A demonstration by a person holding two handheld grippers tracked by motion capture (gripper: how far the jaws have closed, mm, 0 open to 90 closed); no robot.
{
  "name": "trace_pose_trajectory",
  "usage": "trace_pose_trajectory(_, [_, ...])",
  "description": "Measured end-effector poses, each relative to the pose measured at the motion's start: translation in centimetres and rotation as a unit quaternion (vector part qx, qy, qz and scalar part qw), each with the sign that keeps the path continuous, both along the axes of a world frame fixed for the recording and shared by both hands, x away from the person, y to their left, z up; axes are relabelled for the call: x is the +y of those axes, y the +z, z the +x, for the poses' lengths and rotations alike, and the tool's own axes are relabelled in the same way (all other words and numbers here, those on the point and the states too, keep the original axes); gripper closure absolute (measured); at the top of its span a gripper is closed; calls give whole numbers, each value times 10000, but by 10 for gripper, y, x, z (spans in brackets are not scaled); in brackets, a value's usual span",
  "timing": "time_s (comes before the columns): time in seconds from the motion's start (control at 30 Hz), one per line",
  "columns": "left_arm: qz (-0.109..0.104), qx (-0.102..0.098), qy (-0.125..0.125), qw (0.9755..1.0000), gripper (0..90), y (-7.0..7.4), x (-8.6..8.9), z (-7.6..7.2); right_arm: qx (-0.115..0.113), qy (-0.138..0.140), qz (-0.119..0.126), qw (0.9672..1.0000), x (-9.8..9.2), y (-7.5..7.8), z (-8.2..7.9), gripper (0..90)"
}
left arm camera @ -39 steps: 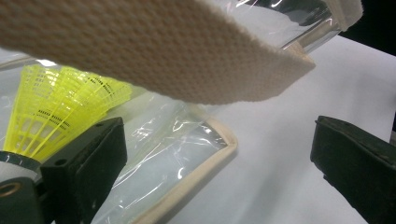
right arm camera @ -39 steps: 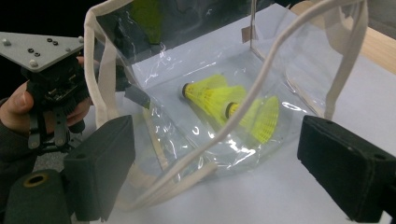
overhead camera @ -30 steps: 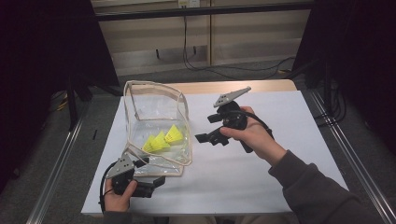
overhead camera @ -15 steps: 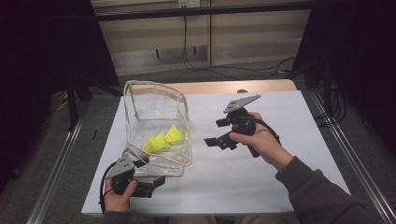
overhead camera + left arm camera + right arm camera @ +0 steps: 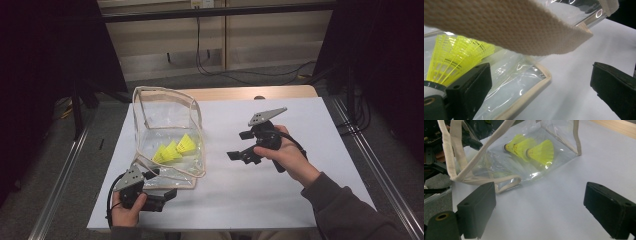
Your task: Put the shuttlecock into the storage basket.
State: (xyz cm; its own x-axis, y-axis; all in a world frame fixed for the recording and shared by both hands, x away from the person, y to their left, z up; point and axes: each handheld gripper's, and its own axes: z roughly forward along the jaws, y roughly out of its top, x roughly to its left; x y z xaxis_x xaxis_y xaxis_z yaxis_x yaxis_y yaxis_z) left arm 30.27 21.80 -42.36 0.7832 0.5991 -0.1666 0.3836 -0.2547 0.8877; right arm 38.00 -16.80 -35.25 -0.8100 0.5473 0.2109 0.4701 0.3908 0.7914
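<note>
No readable text, label, brand, number or sign appears anywhere; the dark bands on the yellow shuttlecocks (image 5: 456, 57) inside the clear bag (image 5: 167, 135) on the white surface (image 5: 280, 195) are too blurred to tell as lettering.

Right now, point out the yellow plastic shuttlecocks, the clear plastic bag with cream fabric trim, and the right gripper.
yellow plastic shuttlecocks (image 5: 541, 152), right gripper view, nearest skirt.
clear plastic bag with cream fabric trim (image 5: 165, 91), high view, top rim.
right gripper (image 5: 239, 156), high view, between jaw tips.

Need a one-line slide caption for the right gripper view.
Open right gripper faces a clear bag with cream trim, three yellow shuttlecocks inside, on white table cover.
</note>
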Motion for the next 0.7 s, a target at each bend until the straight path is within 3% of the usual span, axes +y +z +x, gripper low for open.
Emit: trace_pose_trajectory(0.7, [37, 4, 17, 10000, 37, 0, 0, 0, -22, -175, 13, 9998, -26, -19, -9, 107])
